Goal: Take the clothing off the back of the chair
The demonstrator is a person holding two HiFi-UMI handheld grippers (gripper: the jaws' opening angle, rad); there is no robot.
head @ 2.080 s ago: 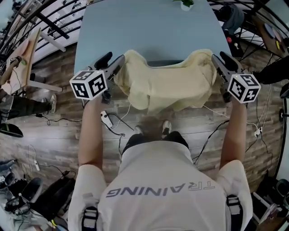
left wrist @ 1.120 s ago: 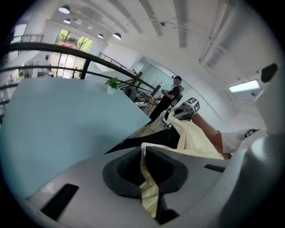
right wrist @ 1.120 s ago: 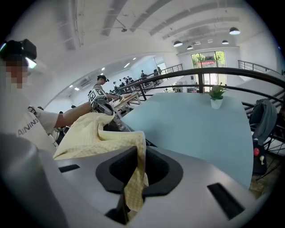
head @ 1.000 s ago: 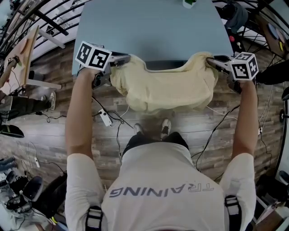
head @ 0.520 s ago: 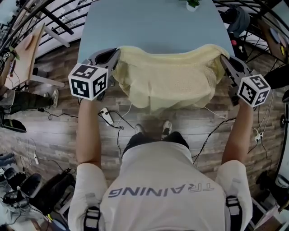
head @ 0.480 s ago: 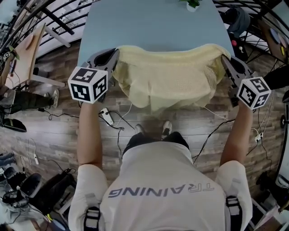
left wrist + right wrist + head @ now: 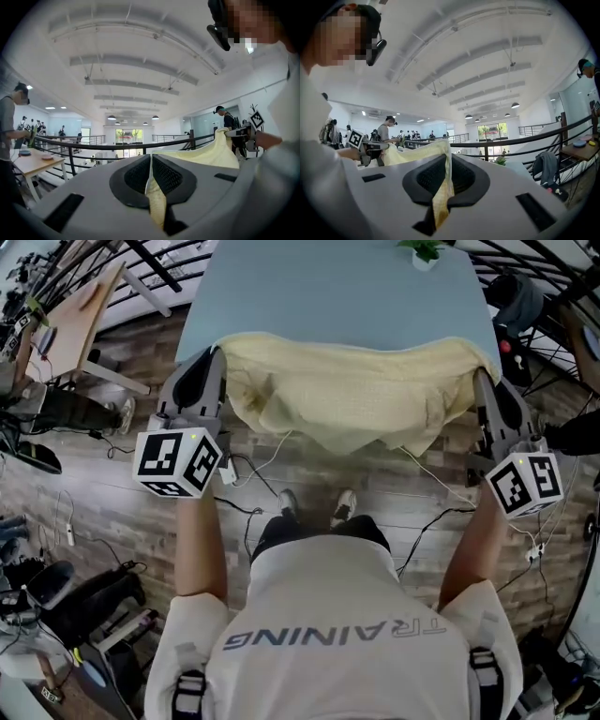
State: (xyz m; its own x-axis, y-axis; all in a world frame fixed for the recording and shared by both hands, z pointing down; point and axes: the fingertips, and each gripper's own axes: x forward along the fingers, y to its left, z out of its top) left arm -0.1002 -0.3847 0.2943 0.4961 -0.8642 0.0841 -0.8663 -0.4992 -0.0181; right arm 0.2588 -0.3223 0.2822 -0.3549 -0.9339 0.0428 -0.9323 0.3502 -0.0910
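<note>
A pale yellow garment (image 7: 356, 395) hangs stretched between both grippers in front of the person, above the wooden floor and the near edge of a blue table (image 7: 328, 287). My left gripper (image 7: 217, 352) is shut on the garment's left edge; in the left gripper view the cloth (image 7: 156, 202) is pinched between the closed pads. My right gripper (image 7: 477, 376) is shut on the right edge, with a fold of cloth (image 7: 440, 197) clamped between its pads. Both grippers point level. No chair shows under the garment.
A potted plant (image 7: 424, 249) stands at the table's far edge. Cables and a power strip (image 7: 228, 474) lie on the floor near the person's feet. A wooden desk (image 7: 80, 320) is at the left, black railings (image 7: 93, 149) ahead, and other people in the distance.
Both grippers have risen and turned level, carrying the garment up with them. The cloth now spans wider and flatter between them, and the dark chair back seen earlier is hidden.
</note>
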